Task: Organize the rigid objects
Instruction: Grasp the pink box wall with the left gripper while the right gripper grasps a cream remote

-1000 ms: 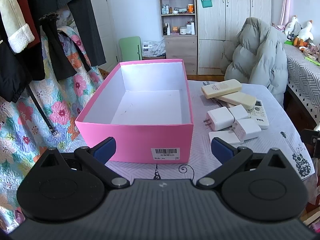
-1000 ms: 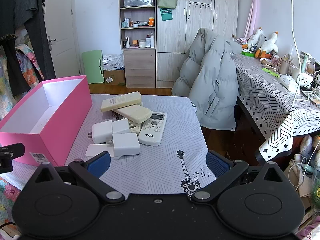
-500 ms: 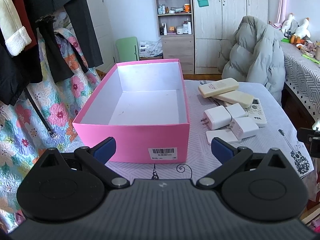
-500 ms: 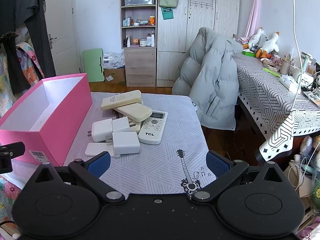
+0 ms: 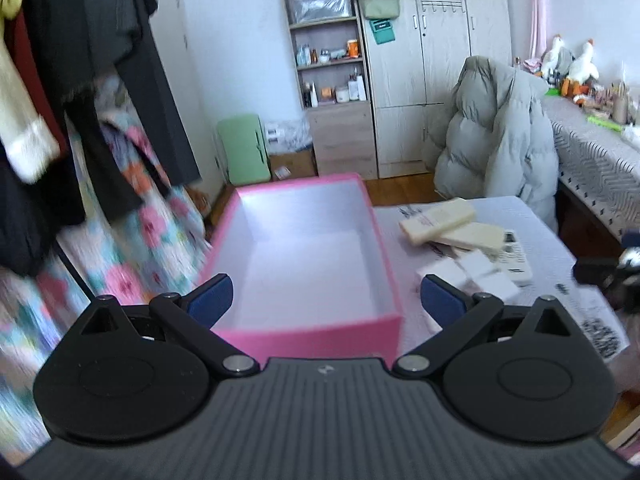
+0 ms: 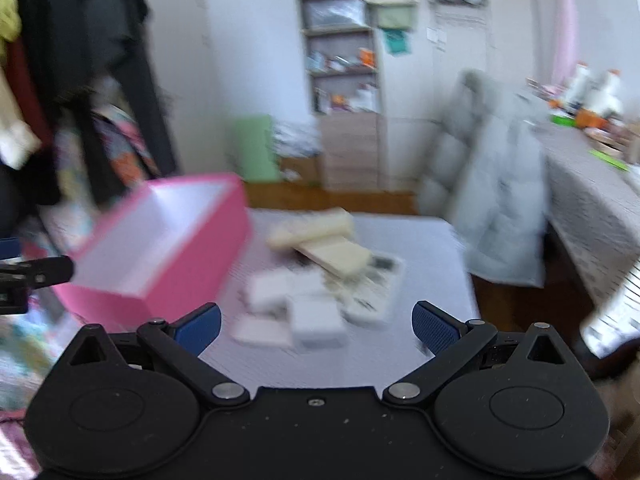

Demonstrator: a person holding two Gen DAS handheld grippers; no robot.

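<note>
From the left wrist view, the left tongs (image 5: 326,298) stand wide apart and hold nothing, poised above the near end of the pink box (image 5: 308,322), which lies dead ahead at twelve o'clock with its long axis running away from the camera; its white inside looks bare. The things to be sorted sit on the worktop (image 5: 516,208) at about two o'clock from these tongs: two cream remotes (image 5: 438,216) lying crosswise, a white remote (image 5: 518,260) beside them, and white chargers (image 5: 480,272) nearest the box's right wall. The other tool shows as a dark blur at the right edge. From the right wrist view, which is badly smeared, the right tongs (image 6: 316,326) are also spread open and empty, and the chargers (image 6: 316,318) lie straight ahead at twelve o'clock, just beyond the tips, with the cream remotes (image 6: 320,234) farther back on the same line and the box (image 6: 168,248) off at ten o'clock. By that layout the right hand is the nearer one to the pile; the nearest charger looks squarish, so a straight descent should suit it, while the remotes, angled across the view, would need the tongs turned to close over their narrow width.
</note>
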